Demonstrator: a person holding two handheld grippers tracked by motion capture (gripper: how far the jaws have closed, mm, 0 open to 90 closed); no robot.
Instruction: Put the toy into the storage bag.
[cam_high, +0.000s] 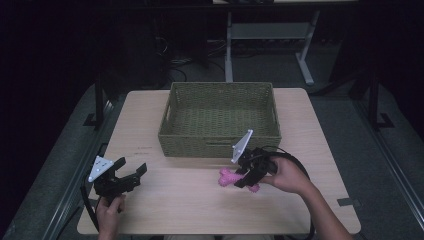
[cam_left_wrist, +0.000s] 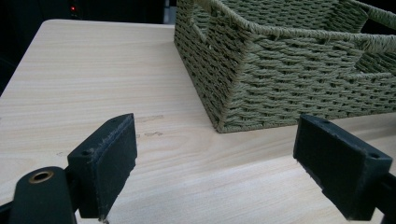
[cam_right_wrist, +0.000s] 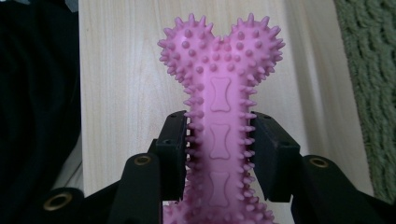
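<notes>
The pink spiky bone toy (cam_right_wrist: 218, 116) sits squeezed between the jaws of the right hand-held gripper (cam_right_wrist: 218, 140), just above the counter (cam_high: 190, 200), near the green basket (cam_high: 220, 142). The left hand-held gripper (cam_left_wrist: 217, 158) is wide apart, holding nothing.

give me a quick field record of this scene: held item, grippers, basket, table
held item: pink spiked bone toy, clamped at its shaft
right gripper: shut on the toy, fingers pressing both sides
left gripper: open, nothing between its fingers, low over the table
basket: green woven, nothing in it, behind the toy
table: light wood; toy is near the basket's front wall
</notes>
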